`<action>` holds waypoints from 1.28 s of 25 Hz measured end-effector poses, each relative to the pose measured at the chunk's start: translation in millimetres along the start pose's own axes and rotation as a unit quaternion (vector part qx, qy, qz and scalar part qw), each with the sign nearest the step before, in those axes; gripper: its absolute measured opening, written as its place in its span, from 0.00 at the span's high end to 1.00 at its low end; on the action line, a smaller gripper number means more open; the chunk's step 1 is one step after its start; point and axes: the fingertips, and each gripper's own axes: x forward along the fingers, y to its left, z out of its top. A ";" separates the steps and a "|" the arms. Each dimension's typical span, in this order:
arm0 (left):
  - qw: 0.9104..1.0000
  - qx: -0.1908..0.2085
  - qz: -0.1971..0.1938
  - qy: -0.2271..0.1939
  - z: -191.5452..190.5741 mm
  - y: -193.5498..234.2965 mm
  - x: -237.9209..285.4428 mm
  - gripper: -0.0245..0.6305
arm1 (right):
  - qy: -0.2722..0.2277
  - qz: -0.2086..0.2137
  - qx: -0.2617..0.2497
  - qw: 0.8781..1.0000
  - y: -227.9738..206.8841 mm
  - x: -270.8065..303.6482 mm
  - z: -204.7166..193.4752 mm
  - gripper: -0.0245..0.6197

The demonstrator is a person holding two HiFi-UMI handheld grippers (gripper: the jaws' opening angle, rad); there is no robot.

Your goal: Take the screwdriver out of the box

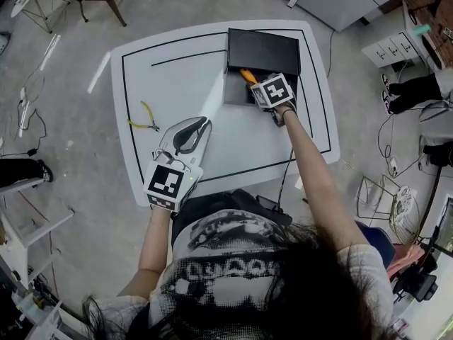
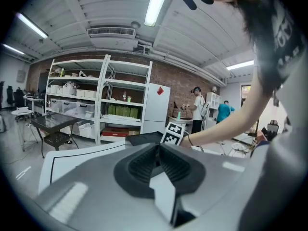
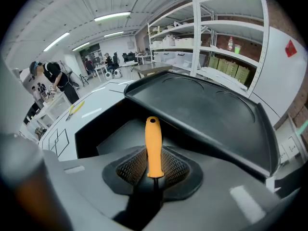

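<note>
The left tool (image 1: 200, 127) is held pressed together and empty above the desk (image 1: 141, 69), near the pliers (image 1: 145, 117). Further right, the right tool (image 1: 254, 88) is pointed down into the open box (image 1: 262, 48), where the screwdriver (image 3: 153, 146) is pinched by its orange handle between the pads.

Brick wall (image 2: 183, 83), white shelving (image 2: 103, 105), grey floor (image 1: 85, 214)
</note>
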 end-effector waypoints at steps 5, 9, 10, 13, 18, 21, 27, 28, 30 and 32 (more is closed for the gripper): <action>1.000 0.003 0.006 -0.004 6.0 -1.1 -2.8 0.96 | -0.001 -0.007 -0.081 0.997 8.4 -6.1 -6.5 0.81; 1.000 -0.003 0.018 0.000 2.7 2.0 -12.0 0.96 | -0.029 -0.009 -0.112 0.993 20.4 -20.8 6.5 0.81; 1.000 -0.003 0.020 0.002 0.9 2.2 -14.7 0.96 | -0.040 -0.010 -0.116 0.992 24.0 -26.4 12.1 0.81; 1.000 -0.002 0.024 0.005 -0.8 0.0 -20.9 0.96 | -0.079 -0.010 -0.119 0.990 34.0 -47.6 28.4 0.81; 1.000 0.005 0.026 -0.002 6.6 -9.4 -26.9 0.96 | -0.148 -0.010 -0.104 0.984 48.4 -94.2 48.7 0.81; 1.000 0.010 0.026 -0.006 9.3 -18.8 -30.4 0.96 | -0.186 -0.012 -0.097 0.978 56.9 -129.2 56.3 0.81; 1.000 0.017 0.021 -0.011 12.9 -43.8 -40.4 0.96 | -0.247 -0.013 -0.068 0.966 74.5 -198.1 50.4 0.81; 1.000 0.019 0.021 -0.011 13.0 -48.9 -42.7 0.96 | -0.254 -0.014 -0.065 0.965 77.6 -207.8 46.1 0.81; 0.999 0.023 0.019 -0.012 12.1 -61.3 -48.1 0.96 | -0.264 -0.014 -0.058 0.963 84.3 -225.5 33.8 0.81; 0.999 0.027 0.017 -0.014 10.1 -75.5 -55.0 0.96 | -0.272 -0.015 -0.052 0.961 93.1 -242.0 18.4 0.81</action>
